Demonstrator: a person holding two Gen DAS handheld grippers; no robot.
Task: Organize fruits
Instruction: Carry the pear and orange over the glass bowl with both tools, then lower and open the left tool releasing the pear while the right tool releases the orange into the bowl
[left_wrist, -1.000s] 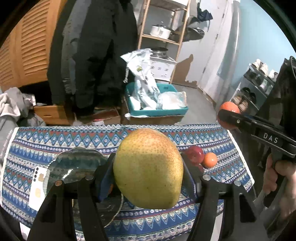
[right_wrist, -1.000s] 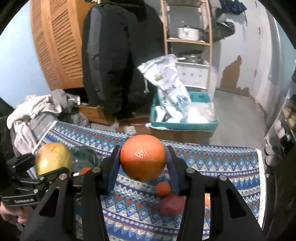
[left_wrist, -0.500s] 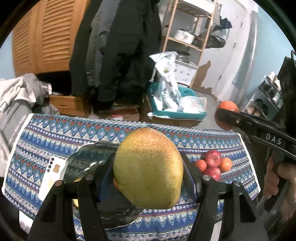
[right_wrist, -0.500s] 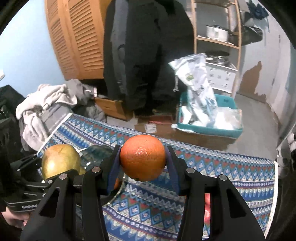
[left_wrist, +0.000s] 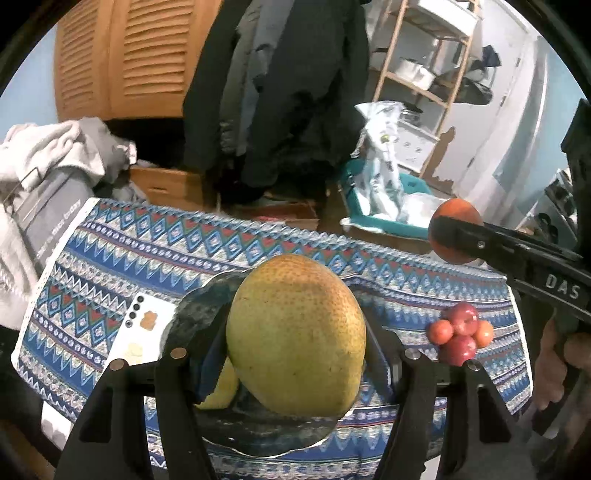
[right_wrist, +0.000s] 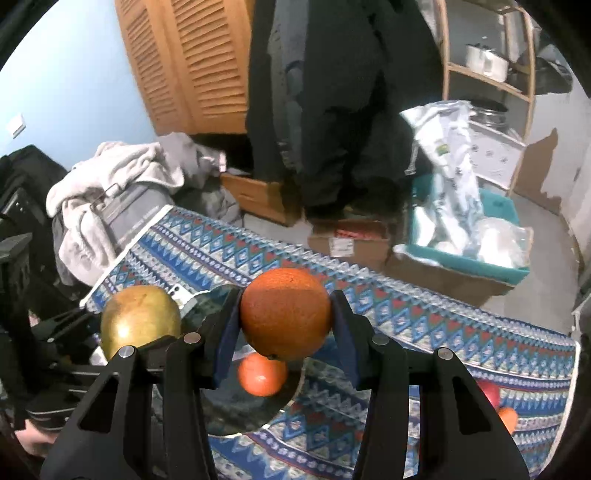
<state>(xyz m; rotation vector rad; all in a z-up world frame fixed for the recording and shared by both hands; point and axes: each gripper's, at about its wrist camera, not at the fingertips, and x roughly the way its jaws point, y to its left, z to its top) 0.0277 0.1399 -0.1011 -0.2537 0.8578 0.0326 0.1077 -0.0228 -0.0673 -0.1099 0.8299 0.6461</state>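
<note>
My left gripper (left_wrist: 295, 347) is shut on a big yellow-green pear (left_wrist: 295, 343) and holds it above a dark glass plate (left_wrist: 192, 317). A second yellow fruit (left_wrist: 221, 391) lies on that plate, mostly hidden. My right gripper (right_wrist: 284, 317) is shut on an orange (right_wrist: 284, 314) over the same plate (right_wrist: 236, 410), where a smaller orange fruit (right_wrist: 262, 374) rests. From the left wrist the held orange (left_wrist: 456, 236) shows at the right; from the right wrist the held pear (right_wrist: 140, 321) shows at the left. Small red and orange fruits (left_wrist: 460, 332) sit clustered on the patterned cloth (left_wrist: 147, 258).
A white phone (left_wrist: 138, 336) lies on the cloth just left of the plate. Beyond the table's far edge are cardboard boxes (right_wrist: 347, 240), a teal bin (right_wrist: 465, 258) with plastic bags, a wooden shelf and piled clothes (right_wrist: 110, 192). A hand (left_wrist: 569, 354) grips the right tool.
Both grippers have carried their fruits leftward over the table to above the dark plate; the small fruit cluster now lies off to the right. Neither grip has changed.
</note>
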